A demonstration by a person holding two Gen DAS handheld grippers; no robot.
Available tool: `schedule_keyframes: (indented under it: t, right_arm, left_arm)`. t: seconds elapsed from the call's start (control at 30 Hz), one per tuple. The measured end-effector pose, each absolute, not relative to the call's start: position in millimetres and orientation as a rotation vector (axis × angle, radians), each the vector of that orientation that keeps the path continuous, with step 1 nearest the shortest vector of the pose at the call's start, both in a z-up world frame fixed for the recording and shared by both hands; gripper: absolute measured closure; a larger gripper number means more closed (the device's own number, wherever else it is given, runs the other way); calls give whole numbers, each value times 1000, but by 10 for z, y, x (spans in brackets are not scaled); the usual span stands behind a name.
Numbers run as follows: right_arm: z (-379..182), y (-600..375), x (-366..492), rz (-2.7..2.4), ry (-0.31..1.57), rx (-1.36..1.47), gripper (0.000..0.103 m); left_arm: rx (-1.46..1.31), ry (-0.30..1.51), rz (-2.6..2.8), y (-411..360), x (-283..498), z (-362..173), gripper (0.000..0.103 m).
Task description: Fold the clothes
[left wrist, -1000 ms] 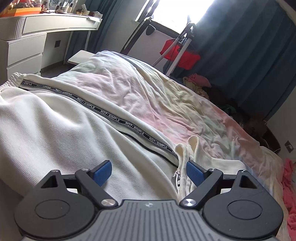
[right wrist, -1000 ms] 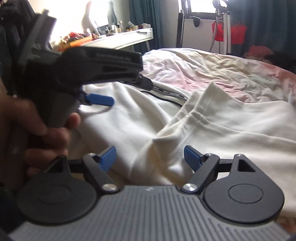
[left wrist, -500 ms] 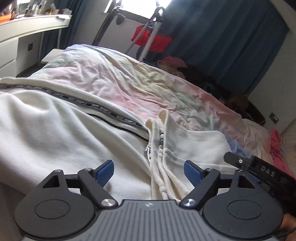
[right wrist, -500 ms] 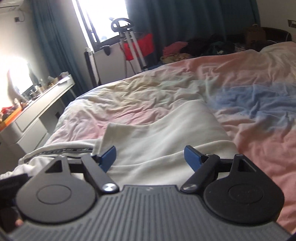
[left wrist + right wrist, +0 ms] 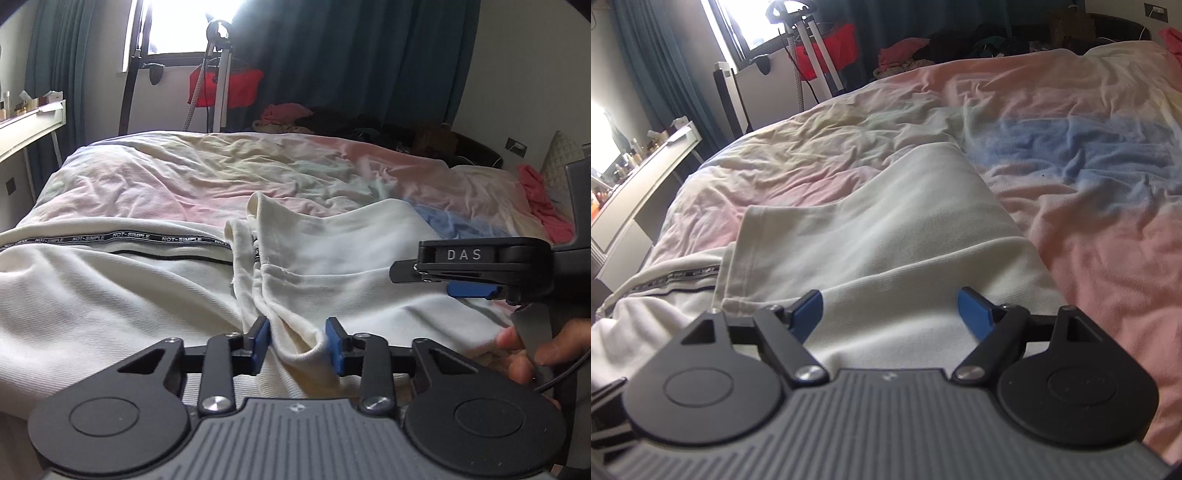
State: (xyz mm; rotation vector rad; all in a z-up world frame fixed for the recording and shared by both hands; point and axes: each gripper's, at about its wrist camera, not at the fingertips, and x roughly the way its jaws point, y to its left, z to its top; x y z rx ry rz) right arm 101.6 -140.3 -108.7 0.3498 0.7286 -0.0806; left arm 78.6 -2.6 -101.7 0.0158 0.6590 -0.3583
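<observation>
A cream ribbed garment [image 5: 110, 295] with a black "NOT-SIMPLE" tape stripe [image 5: 125, 238] lies spread on the bed. My left gripper [image 5: 297, 341] has its blue pads closed around a raised fold of the cream cloth near the front edge. My right gripper [image 5: 890, 314] is open and hovers low over the garment's flat cream panel [image 5: 871, 236], nothing between its pads. It also shows in the left wrist view [image 5: 469, 273] at the right, held by a hand.
The bed has a crumpled pastel pink, yellow and blue cover [image 5: 1052, 155]. A white desk [image 5: 26, 125] stands at the left. A stand with red cloth [image 5: 225, 88] and a clothes pile [image 5: 288, 118] lie beyond the bed. Dark curtains hang behind.
My left gripper has gone from wide open to closed on a fold of the cream garment. My right gripper has come down closer over the garment and stays open.
</observation>
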Motion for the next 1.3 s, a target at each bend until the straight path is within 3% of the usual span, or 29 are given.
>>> schedule_keyframes:
  t: [0.23,0.33,0.5,0.6,0.7,0.73,0.77,1.03,1.3]
  right_arm:
    - [-1053,-1426,936,-75,729,359,21]
    - [-1049,-1445,915,-73,732,374,21]
    - [-1049,-1430,900,-63,736,370,21]
    - [-1049,-1404,907,-57,739,357,21]
    - [-1039,-1378,914,-52,739,340,21]
    - [-1034,-1370,914,-47,739,336,21]
    - [-1027,-1359,911,-40,738,331,21]
    - [-1007,-1200,887,-2,730,227,21]
    - [-1137,-1072,953,-17,765,130,21]
  left_arm:
    - [130,581,-340,-87,601,-929,81]
    - [134,573,-386,-110,514,-898,90]
    - [82,645,-394,-73,598,-960,88]
    - [20,712,-436,-17,697,-1038,76]
    - [-40,736,-444,51,752,-1060,83]
    - [-52,742,-436,71,761,-1056,95]
    - [-69,748,-429,97,766,-1048,95]
    - [-198,757,-408,362,560,-838,97]
    - [-86,780,-384,205,612,-1018,94]
